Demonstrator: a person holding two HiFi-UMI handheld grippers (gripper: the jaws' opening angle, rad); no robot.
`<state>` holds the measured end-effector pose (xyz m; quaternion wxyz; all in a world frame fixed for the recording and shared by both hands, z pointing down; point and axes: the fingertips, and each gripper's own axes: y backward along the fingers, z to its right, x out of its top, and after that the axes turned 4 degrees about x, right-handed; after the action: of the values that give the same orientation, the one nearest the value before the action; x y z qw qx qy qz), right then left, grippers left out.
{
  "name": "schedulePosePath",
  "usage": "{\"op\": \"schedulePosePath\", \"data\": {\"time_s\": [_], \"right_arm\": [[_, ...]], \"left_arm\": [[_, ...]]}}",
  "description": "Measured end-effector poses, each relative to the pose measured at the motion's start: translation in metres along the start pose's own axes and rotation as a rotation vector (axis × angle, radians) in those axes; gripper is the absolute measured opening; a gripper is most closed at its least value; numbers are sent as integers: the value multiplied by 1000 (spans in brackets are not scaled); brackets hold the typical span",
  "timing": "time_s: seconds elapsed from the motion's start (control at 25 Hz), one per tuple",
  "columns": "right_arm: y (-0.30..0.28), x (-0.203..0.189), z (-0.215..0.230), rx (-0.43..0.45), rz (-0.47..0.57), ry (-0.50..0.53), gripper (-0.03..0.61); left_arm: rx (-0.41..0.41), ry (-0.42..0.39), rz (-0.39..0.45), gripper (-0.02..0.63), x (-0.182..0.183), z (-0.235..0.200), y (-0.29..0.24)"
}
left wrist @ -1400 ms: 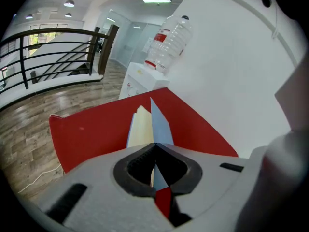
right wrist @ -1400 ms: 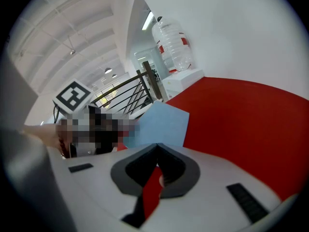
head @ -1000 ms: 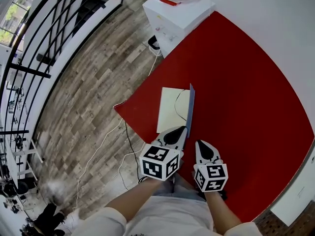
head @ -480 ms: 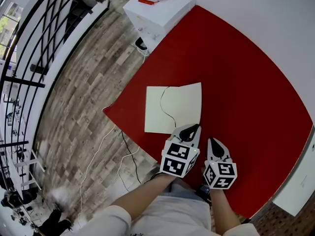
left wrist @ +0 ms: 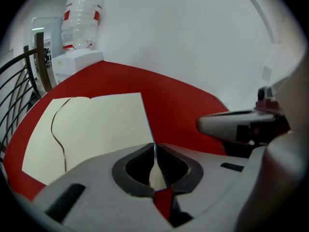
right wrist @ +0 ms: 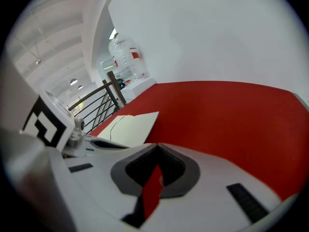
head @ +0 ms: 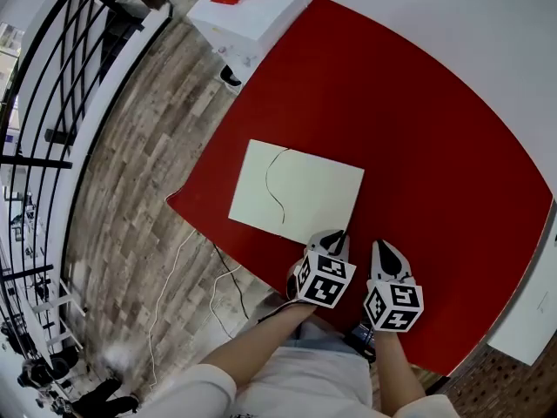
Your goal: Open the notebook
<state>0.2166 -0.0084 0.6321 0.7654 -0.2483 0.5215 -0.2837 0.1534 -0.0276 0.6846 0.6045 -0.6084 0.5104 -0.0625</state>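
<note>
**tabletop_tom:** Middle of the head view, the notebook (head: pixel 296 190) lies flat and open on the red table (head: pixel 435 146). Cream pages face up, and a thin dark ribbon (head: pixel 277 181) curls across the left half.

**gripfan22:** ok, and what are the tongs doing?

**tabletop_tom:** At the notebook's lower right corner sits the left gripper (head: pixel 335 237). Its own view shows the jaws pinched together on a thin blue-edged sheet — cover or page, can't tell which.

**gripfan22:** and the other one?

**tabletop_tom:** Just beside it, toward the lower right of the frame, is the right gripper (head: pixel 386 252). Its jaws are closed with nothing between them — only red table shows past them, clear of the notebook.
</note>
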Motion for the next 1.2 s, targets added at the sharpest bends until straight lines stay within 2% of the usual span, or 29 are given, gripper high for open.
{"op": "schedulePosePath", "data": {"time_s": [0.2,0.48,0.64,0.92,1.04,1.12,1.2], "right_arm": [[4,-4,-2,10,-6,-9,7],[-1,-7,-2,20,-13,-13,8],[-3,-7,0,22,-14,-13,8],[-3,-6,-8,35,-19,-7,7],[-5,-5,-9,42,-20,-3,8],[-8,-5,-11,50,-18,0,8],[-11,-4,-15,60,-17,3,7]], "left_arm": [[24,-23,-51,21,-17,-2,-15],[42,-61,-56,25,-18,-5,-22],[24,-90,-61,29,-19,-2,-24],[-28,2,-77,44,-21,-4,-14],[30,4,-69,44,-27,-16,-7],[82,29,-57,8,-33,-32,-1],[105,57,-48,7,-37,-44,4]]}}
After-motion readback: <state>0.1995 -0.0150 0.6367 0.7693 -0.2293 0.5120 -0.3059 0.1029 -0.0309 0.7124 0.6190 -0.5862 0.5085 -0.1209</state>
